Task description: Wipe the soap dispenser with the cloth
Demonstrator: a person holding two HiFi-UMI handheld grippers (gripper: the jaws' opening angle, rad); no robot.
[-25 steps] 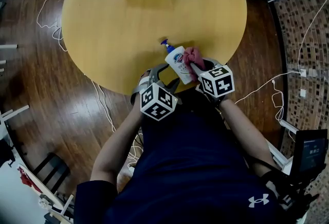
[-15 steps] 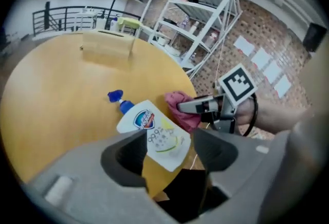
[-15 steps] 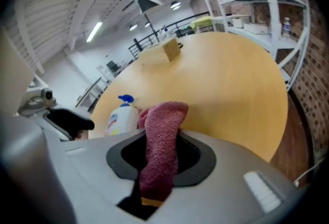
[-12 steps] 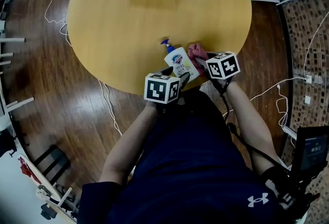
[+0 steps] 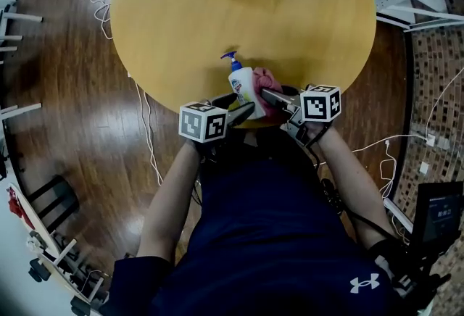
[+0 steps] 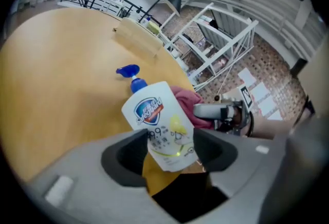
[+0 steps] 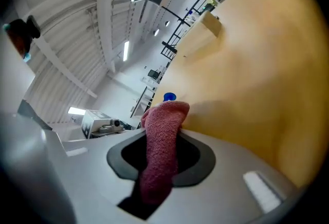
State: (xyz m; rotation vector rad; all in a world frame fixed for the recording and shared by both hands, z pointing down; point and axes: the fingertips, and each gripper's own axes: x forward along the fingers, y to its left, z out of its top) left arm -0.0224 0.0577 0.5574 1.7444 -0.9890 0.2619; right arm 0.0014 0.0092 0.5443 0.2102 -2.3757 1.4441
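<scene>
Gripped low on its body by the left gripper (image 5: 243, 111), jaws set fairly wide and pressing both flanks of the soap dispenser (image 6: 159, 125). Tilted over the near edge of the round table (image 5: 181, 32), blue pump aimed away from the person; cannot tell whether resting on the wood or lifted clear. Beside it, pinched in the right gripper (image 5: 270, 96) and narrowly closed on a fold, the red cloth (image 7: 162, 151), with its free end bunched against the bottle's right side. Probably light to middling in weight, depending on fill, which is hidden by the white plastic. Likely smooth and somewhat slippery, with thin walls prone to give under a squeeze, so best held firmly but without crushing, low and broad as now. Best kept off the pump head – liable to sink and dispense. As for the cloth, soft and limp: best taken by a fold and dragged, loose end left free to wrap the curve.
</scene>
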